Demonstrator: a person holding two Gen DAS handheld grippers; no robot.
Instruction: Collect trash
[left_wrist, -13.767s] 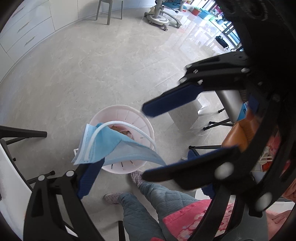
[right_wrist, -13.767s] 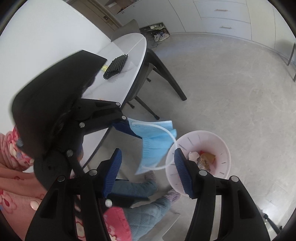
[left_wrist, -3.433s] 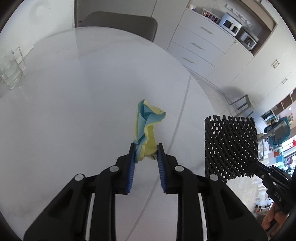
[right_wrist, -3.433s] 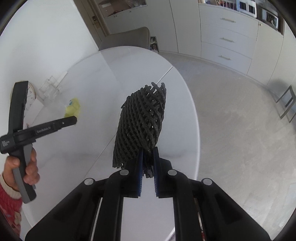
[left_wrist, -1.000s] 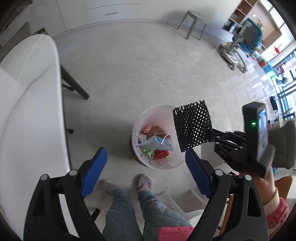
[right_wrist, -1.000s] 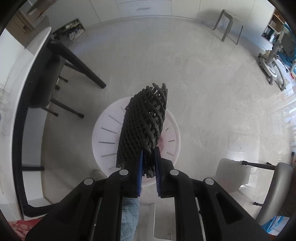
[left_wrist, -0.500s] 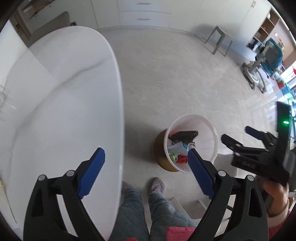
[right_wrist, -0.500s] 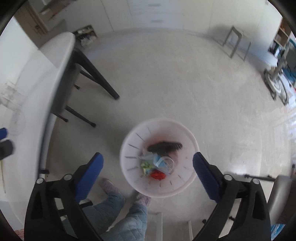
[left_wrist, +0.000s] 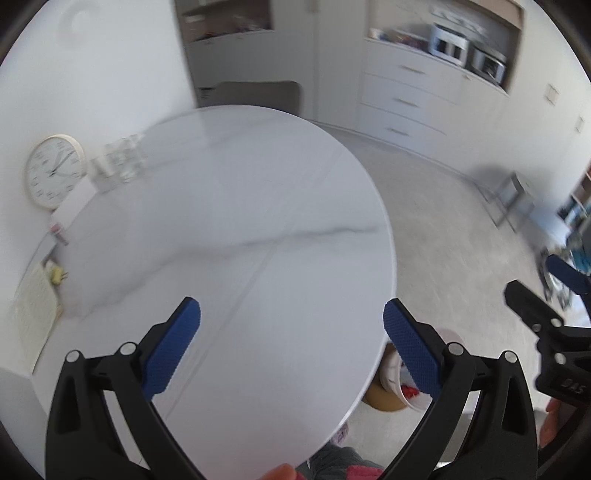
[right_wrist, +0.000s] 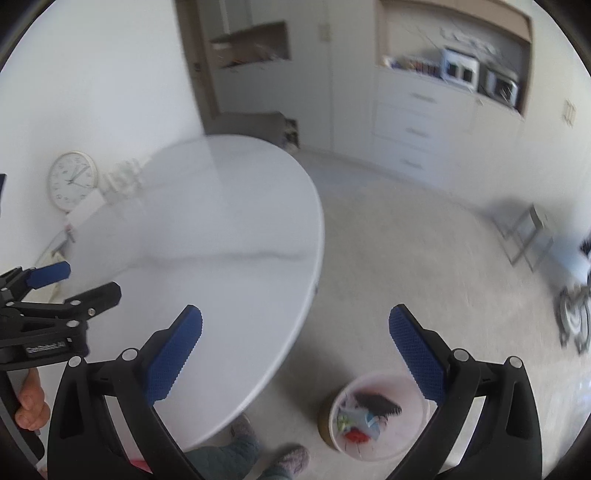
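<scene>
Partly hidden behind the table (left_wrist: 258, 258), the bin (left_wrist: 391, 369) barely shows.

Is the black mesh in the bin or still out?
In. The black mesh lies inside the bin on the other trash.

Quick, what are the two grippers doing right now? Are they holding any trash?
Left gripper: open, holding nothing; jaws have just been opening wider.
Right gripper: open, holding nothing; the black net already lies in the bin.
</scene>
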